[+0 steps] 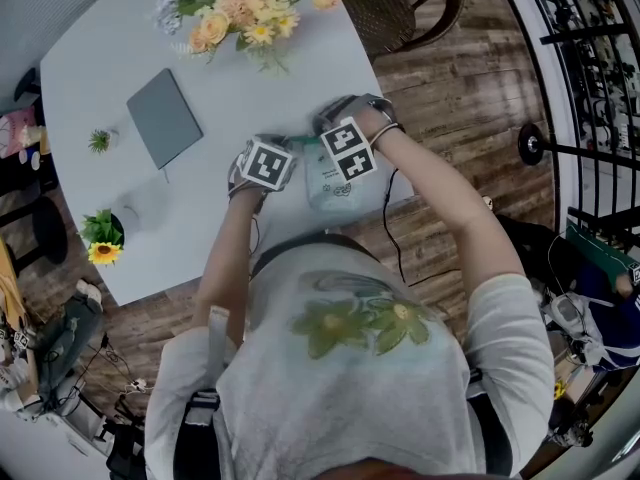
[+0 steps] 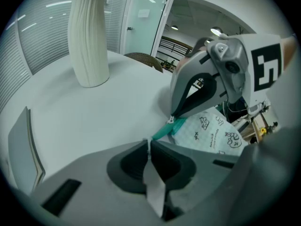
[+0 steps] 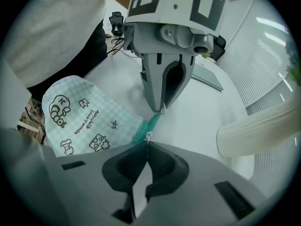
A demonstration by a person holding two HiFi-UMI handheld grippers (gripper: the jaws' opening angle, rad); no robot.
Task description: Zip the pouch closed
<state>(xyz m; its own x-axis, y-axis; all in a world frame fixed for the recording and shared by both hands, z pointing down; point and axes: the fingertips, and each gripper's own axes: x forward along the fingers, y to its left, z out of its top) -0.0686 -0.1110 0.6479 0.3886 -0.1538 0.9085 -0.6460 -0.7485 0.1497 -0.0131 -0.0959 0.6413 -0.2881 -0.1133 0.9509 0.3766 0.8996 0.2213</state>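
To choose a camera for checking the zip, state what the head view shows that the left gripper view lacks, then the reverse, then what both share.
Head view only: the sunflower pot, the wooden floor, the person's shirt. Left gripper view only: the white ribbed vase, and the left gripper with its jaws shut on the teal zip tape. Both: the patterned pouch, the right gripper, the white table.

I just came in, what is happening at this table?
A person works two handheld grippers over a white table. The left gripper pinches the green end of a checked pouch's zipper. The right gripper is shut on the zipper pull just beside it. The two tips are close together.
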